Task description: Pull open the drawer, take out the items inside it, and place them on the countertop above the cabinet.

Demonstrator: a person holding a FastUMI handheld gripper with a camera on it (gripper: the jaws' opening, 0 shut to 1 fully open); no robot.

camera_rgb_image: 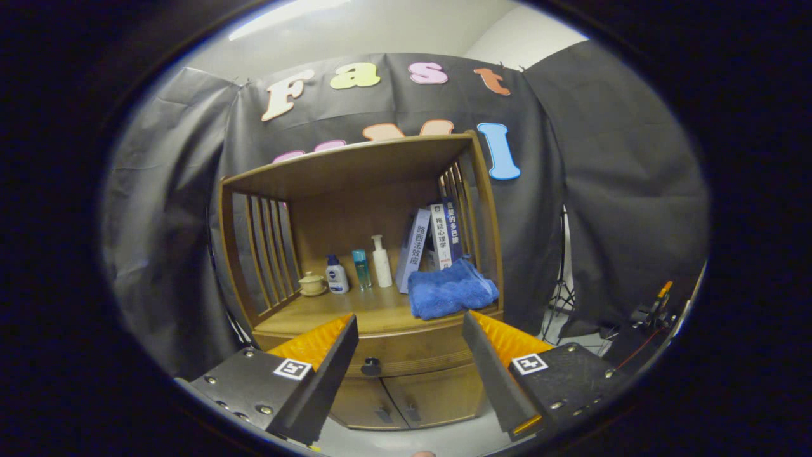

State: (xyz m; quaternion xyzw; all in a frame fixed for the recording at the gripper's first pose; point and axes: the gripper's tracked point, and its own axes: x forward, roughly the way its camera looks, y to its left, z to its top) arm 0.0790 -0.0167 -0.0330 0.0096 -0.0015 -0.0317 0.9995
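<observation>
A wooden cabinet stands ahead with its drawer point(406, 355) closed under the countertop point(355, 314). A dark knob point(371, 366) sits on the drawer front, between my fingers and nearer the left one. My gripper point(409, 330) is open, held a short way in front of the drawer with nothing between its fingers. What lies inside the drawer is hidden.
On the countertop lie a folded blue towel point(450, 291) at the right, several books point(431, 244) behind it, a white pump bottle point(381, 261), a teal bottle point(362, 268), a small blue-capped bottle point(335, 275) and a lidded cup point(312, 284). Two cabinet doors point(406, 400) sit below the drawer.
</observation>
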